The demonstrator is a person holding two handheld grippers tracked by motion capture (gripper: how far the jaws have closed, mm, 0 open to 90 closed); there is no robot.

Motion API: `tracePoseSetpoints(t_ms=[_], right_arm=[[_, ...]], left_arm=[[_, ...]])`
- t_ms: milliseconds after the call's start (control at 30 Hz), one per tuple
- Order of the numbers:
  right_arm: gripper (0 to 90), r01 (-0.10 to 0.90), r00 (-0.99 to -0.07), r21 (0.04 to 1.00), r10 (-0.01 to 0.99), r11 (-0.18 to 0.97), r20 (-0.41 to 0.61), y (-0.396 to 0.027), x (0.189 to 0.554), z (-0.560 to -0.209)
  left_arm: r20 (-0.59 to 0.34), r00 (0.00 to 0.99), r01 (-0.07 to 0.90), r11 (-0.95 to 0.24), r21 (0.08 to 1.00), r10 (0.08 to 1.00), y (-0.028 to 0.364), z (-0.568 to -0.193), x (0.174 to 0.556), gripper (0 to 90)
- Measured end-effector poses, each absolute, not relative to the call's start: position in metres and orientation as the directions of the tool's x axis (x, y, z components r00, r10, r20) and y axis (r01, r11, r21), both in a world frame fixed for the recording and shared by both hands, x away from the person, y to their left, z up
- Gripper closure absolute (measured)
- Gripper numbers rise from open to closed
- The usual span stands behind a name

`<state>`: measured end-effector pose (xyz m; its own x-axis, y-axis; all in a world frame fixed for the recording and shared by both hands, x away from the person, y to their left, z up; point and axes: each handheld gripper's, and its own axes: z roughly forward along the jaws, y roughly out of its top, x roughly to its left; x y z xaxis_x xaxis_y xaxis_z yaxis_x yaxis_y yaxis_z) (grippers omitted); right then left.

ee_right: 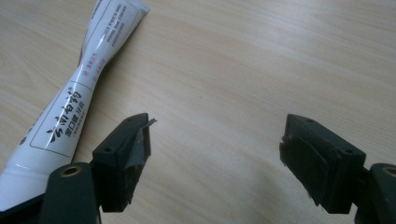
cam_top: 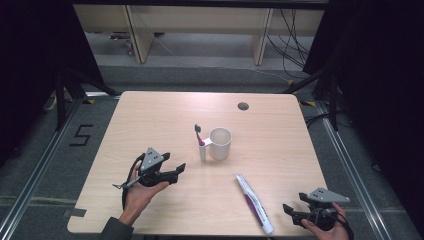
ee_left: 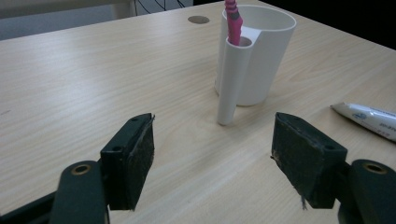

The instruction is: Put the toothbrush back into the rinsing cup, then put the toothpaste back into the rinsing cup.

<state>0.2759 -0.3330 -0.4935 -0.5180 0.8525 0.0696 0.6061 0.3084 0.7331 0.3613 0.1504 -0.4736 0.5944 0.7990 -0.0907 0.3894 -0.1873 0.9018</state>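
1. High view: left gripper (cam_top: 176, 170) sits near the table's (cam_top: 150, 115) left edge, right gripper (cam_top: 290, 212) at the front right corner.
2. Left gripper view gets the brush (ee_left: 232, 21) standing in the cup's (ee_left: 261, 51) side tube, mid-table.
3. Right gripper view reads the tube's (ee_right: 79, 88) print.
4. Both claws gape wide, nothing held.
5. Loads of bare wood around.
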Motion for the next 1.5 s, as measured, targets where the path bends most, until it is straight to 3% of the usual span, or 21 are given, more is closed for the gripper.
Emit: tracePoseSetpoints(t_ms=[667, 900, 1500], right_arm=[[25.1, 0.603, -0.531, 0.729, 0.845, 0.324, 0.064, -0.333, 0.277, -0.495], [25.0, 0.602, -0.539, 0.729, 0.839, 0.327, 0.068, -0.332, 0.277, -0.496], [24.9, 0.598, -0.538, 0.729, 0.841, 0.332, 0.058, -0.329, 0.276, -0.495]], left_arm=[[-0.025, 0.668, 0.378, -0.31, 0.872, 0.743, 0.145, -0.49, 0.318, 24.6], [-0.05, 0.683, 0.385, -0.3, 0.873, 0.729, 0.14, -0.494, 0.308, 15.9], [-0.007, 0.711, 0.398, -0.394, 0.828, 0.703, 0.132, -0.501, 0.282, 16.0]])
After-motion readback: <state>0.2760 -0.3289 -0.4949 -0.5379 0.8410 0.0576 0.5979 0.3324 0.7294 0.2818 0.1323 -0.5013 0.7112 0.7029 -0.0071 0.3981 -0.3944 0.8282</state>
